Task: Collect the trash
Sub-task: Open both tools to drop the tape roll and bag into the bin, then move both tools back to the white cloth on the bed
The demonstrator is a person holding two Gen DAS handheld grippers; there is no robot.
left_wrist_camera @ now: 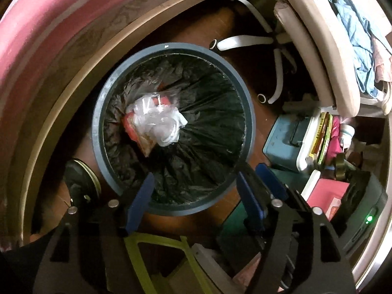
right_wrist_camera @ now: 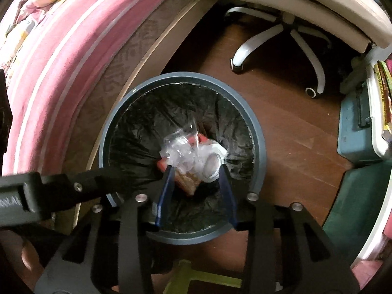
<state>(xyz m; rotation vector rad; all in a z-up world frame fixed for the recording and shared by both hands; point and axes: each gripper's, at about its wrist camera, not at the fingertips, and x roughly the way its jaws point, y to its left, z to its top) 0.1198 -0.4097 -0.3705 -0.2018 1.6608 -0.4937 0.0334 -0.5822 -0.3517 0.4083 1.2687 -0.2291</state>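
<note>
From the left wrist, the left gripper [left_wrist_camera: 194, 178] hangs over the bin [left_wrist_camera: 248, 112], blue fingers [left_wrist_camera: 142, 201] spread wide, holding nothing. The trash [left_wrist_camera: 156, 120] lies on the black liner [left_wrist_camera: 210, 112].

From the right wrist, the right gripper [right_wrist_camera: 196, 171] stands partly open, empty, above the trash [right_wrist_camera: 193, 154] in the bin [right_wrist_camera: 261, 156].

The left gripper [left_wrist_camera: 196, 191] has a matte black frame with cut-out windows, round silver screw heads at the pivots and flat dark-blue fingers [left_wrist_camera: 140, 201]. The right gripper [right_wrist_camera: 196, 178] looks the same build, its blue fingers [right_wrist_camera: 165, 193] narrower in view.
</note>
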